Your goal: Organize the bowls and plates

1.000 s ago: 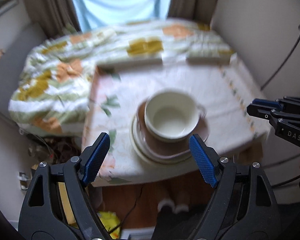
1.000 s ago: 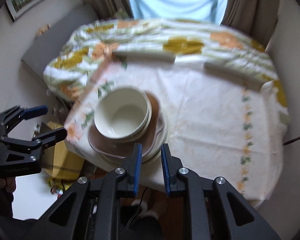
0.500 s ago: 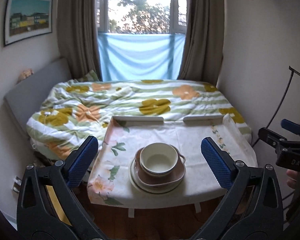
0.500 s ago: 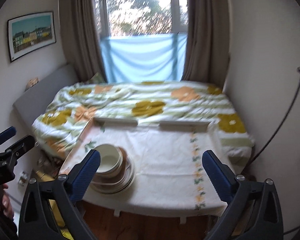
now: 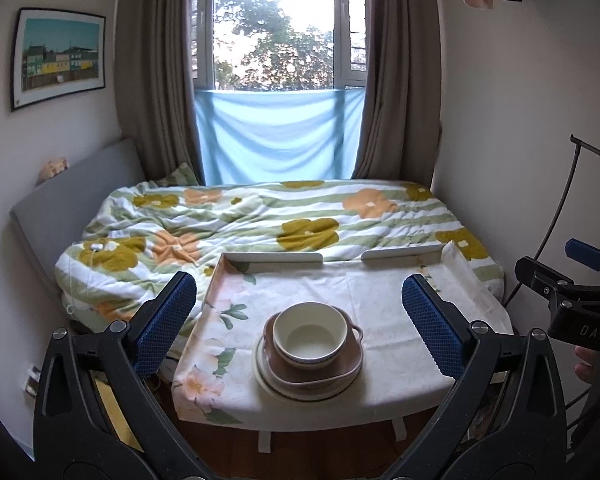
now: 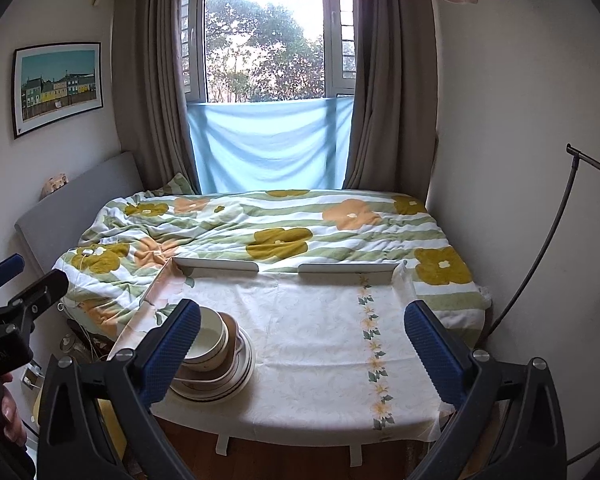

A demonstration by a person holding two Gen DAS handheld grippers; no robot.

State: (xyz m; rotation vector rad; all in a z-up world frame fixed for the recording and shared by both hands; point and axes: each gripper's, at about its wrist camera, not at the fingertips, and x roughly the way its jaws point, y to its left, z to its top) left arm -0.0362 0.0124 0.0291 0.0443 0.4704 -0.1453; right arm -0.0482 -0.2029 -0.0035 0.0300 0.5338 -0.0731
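Two grippers are in my hands, and both are wide open with nothing in them. My left gripper (image 5: 300, 320) hangs in the air in front of the table, and its blue pads (image 5: 166, 322) stand far apart. My right gripper (image 6: 302, 344) hangs there too, with its jaws spread just as wide. Next comes the table (image 5: 400, 320), with a flowery cloth on it. Near its front edge, toward the left side, sits one neat pile of dishes. A cream bowl (image 5: 310, 332) is on top. It sits in a brown dish (image 5: 340, 372) with little handles, and that sits on a pale plate (image 5: 262, 372) at the bottom. From the right camera I think I see more than one plate under there, but I cannot count them. I see no other dishes on the table, so I think the stacking is done, or almost done. What may be left is to check the pile or move it, and I cannot tell which. Past the back edge of the table is a bed (image 5: 260, 216) with a flower blanket, and then a window (image 5: 280, 28) with curtains.
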